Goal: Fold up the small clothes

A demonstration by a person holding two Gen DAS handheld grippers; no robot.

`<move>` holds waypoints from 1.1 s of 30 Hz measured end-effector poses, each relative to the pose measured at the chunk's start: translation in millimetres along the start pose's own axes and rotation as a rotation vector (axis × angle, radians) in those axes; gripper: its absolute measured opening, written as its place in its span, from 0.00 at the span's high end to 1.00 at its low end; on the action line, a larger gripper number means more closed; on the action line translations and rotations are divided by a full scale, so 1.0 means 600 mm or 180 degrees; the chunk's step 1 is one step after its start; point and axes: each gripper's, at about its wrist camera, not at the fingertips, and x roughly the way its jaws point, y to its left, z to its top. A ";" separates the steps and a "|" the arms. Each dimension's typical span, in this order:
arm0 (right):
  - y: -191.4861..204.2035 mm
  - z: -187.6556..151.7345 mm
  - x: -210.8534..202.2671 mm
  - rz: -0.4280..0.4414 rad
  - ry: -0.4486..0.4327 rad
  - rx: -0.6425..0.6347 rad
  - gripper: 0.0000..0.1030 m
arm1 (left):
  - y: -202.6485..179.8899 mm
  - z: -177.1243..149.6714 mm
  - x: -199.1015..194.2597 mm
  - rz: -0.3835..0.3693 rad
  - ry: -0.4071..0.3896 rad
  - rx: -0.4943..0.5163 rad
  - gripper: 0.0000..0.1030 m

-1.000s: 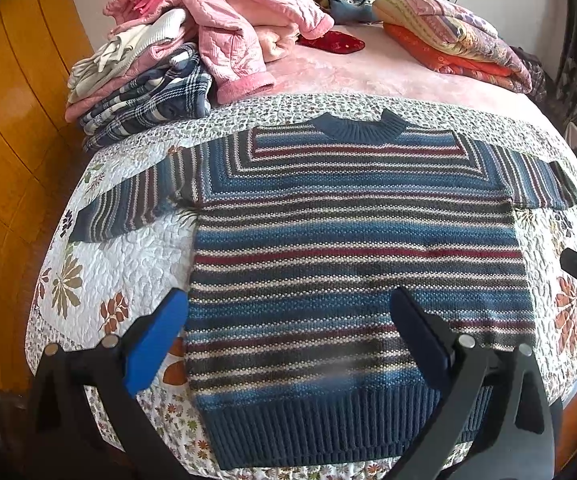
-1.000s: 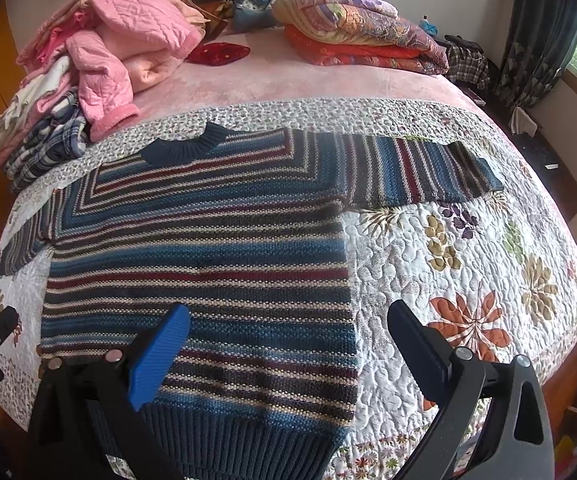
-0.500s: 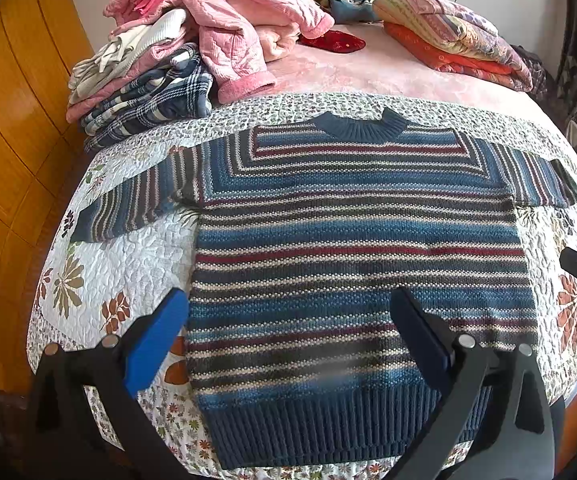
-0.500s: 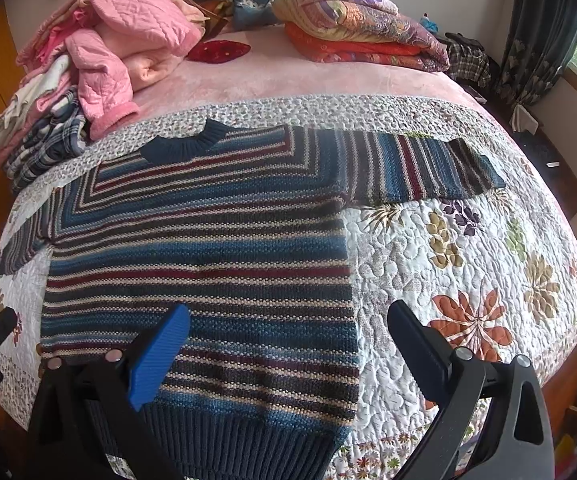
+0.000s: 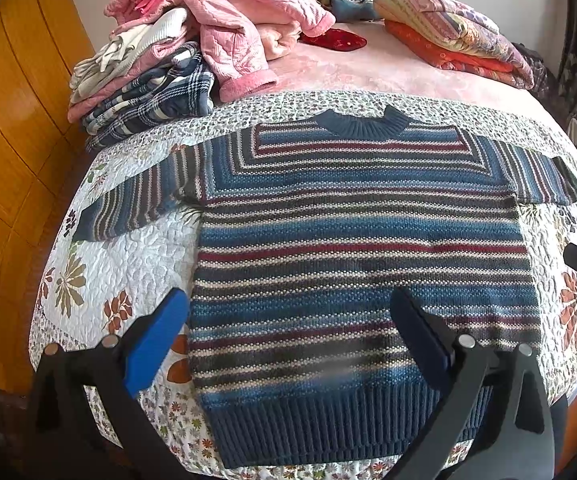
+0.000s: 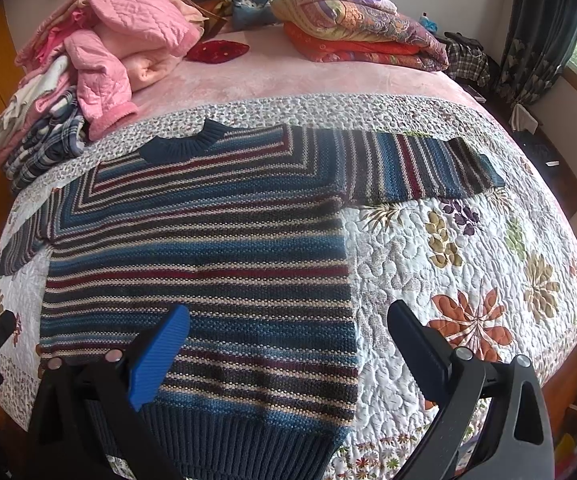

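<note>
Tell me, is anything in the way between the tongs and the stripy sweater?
Nothing visible is. The striped sweater lies flat on the floral quilt, with both open tongs, left and right, over its lower part. The pile of pink clothes sits far behind the collar.

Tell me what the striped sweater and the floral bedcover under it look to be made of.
Striped sweater: a chunky knit yarn, probably wool or acrylic; the pebbly stitch rows and ribbed hem and collar show it, matte finish.
Floral bedcover: quilted woven fabric, likely cotton with padding; puffy stitched swirls and printed flowers, with a matte finish. Fibre content cannot be confirmed from looks alone.
</note>
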 end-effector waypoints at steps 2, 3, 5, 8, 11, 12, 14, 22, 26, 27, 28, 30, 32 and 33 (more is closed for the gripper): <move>0.000 0.000 0.000 0.0001 -0.0001 0.0001 0.04 | 0.002 -0.001 0.000 0.0006 -0.0004 0.0003 0.03; -0.001 0.000 0.001 0.0001 -0.0002 0.0004 0.04 | 0.001 -0.001 0.000 0.0006 -0.0004 0.0004 0.03; -0.002 0.000 0.001 0.0005 0.0000 0.0007 0.04 | 0.001 -0.001 0.000 0.0013 -0.0006 0.0010 0.03; -0.003 0.000 0.002 0.0003 0.0000 0.0007 0.04 | 0.000 -0.001 0.001 0.0009 0.0001 0.0011 0.03; -0.005 0.000 0.003 0.0003 -0.0003 0.0003 0.04 | 0.000 -0.001 0.000 0.0013 -0.0006 0.0019 0.03; -0.007 0.000 0.003 0.0001 -0.0004 0.0002 0.04 | 0.000 -0.002 0.000 0.0019 -0.0009 0.0025 0.03; -0.008 0.000 0.003 0.0004 -0.0004 0.0007 0.04 | -0.003 -0.002 0.000 0.0026 -0.0012 0.0038 0.03; -0.008 0.001 0.004 -0.0003 -0.0006 0.0000 0.04 | -0.008 0.001 0.001 0.0040 -0.0024 0.0065 0.03; -0.012 0.004 0.006 0.0006 -0.0028 -0.0015 0.04 | -0.012 0.001 0.004 0.0058 -0.0032 0.0080 0.03; -0.014 0.007 0.009 0.0008 -0.0032 -0.0030 0.04 | -0.015 0.002 0.008 0.0056 -0.0034 0.0098 0.03; -0.021 0.010 0.013 0.0017 -0.0038 -0.0041 0.04 | -0.020 0.003 0.012 0.0052 -0.0028 0.0113 0.03; -0.051 0.021 0.026 0.0007 -0.0043 -0.0020 0.04 | -0.031 0.009 0.027 0.0026 0.0011 0.0135 0.03; -0.092 0.039 0.040 -0.0071 -0.0052 0.0058 0.04 | -0.049 0.023 0.046 -0.0055 0.0062 0.0128 0.03; -0.128 0.056 0.049 -0.0111 -0.0062 0.0141 0.04 | -0.060 0.031 0.055 -0.0088 0.0070 0.0119 0.03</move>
